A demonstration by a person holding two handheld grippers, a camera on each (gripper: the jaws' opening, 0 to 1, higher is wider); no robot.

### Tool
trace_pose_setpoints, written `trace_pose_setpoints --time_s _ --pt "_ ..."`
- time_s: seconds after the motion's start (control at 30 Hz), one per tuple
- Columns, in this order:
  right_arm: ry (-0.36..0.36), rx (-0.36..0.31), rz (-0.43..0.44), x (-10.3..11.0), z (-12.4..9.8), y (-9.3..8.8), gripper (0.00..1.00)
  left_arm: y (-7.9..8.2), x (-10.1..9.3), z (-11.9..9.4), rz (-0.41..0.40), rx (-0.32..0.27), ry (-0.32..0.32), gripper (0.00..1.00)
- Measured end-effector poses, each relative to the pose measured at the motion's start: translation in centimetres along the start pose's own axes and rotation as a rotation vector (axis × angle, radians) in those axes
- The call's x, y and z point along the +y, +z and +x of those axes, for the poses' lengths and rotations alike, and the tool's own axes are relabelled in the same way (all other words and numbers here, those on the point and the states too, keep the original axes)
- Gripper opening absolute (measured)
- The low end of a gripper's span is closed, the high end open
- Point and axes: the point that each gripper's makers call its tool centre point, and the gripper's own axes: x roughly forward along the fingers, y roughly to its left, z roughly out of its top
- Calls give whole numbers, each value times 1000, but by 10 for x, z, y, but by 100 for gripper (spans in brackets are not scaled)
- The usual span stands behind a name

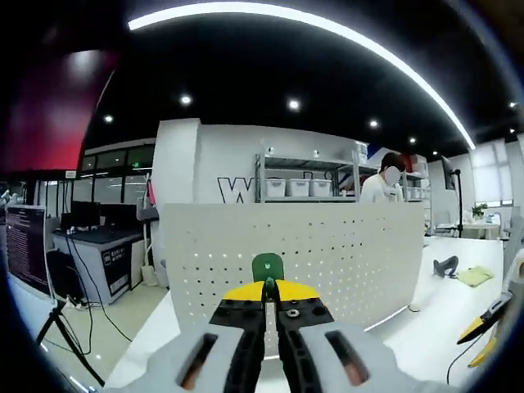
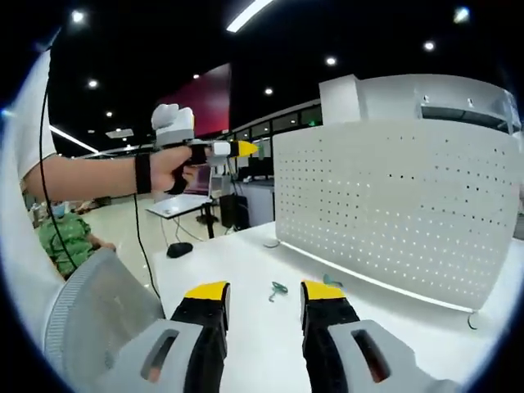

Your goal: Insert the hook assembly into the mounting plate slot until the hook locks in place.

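While the white pegboard (image 1: 311,254) stands upright on the white table (image 2: 246,270), the left gripper (image 1: 268,296) points at its face, jaws pinched together on a small green hook (image 1: 268,266) held just before the holes. Right gripper (image 2: 264,301) hovers low over the table, jaws spread apart, holding nothing. Between its tips, two more green hooks (image 2: 278,289) lie loose on the tabletop near the board's foot.
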Motion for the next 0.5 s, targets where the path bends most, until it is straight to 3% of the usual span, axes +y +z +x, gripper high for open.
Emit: trace_pose_setpoints --time_s 0.23,0.5 --pt "-15 -6 -8 -4 -2 0 49 7 12 13 23 -24 39 3" --pt "-6 14 -2 -3 -6 -9 49 11 24 23 57 -33 56 2"
